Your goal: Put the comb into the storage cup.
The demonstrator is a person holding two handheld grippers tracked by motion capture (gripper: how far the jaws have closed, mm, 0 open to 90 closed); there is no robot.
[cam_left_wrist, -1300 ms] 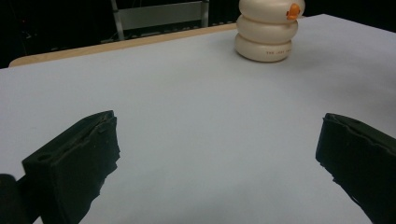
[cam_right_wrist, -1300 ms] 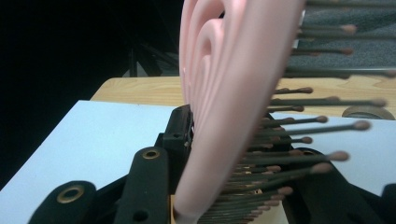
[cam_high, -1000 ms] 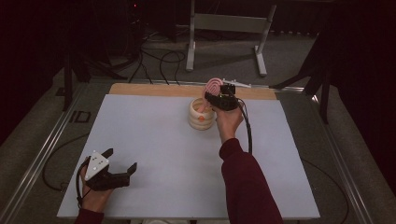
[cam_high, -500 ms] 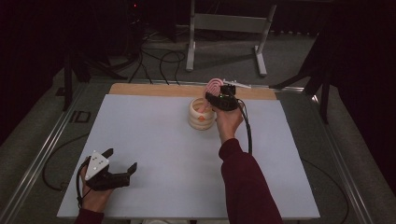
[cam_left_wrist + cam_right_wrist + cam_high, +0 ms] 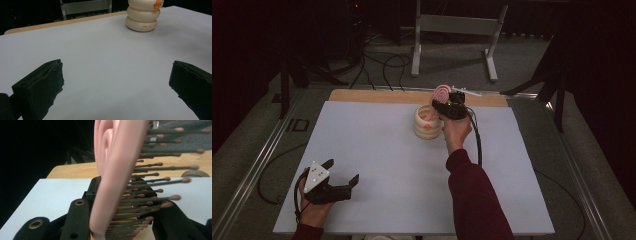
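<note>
A pink hairbrush (image 5: 442, 92) with dark bristles stands head-up just above a cream ringed pot (image 5: 428, 122) that bears an orange spot, at the back middle of the white mat. My right gripper (image 5: 440, 103) is shut on the brush; in the right gripper view the pink brush (image 5: 115, 170) is clamped between the black jaws of the right gripper (image 5: 122, 220), bristles pointing right. My left gripper (image 5: 343, 170) rests at the near left of the mat, open with nothing between its jaws. In the left gripper view, the left gripper (image 5: 117, 75) faces the cream pot (image 5: 142, 15) far ahead.
The white mat (image 5: 377, 150) lies on a table with a wooden board (image 5: 377, 96) along its back edge. A tape roll (image 5: 195, 173) sits on that board. Beyond, on the floor, stand a metal frame (image 5: 452, 25) and loose cables (image 5: 382, 62).
</note>
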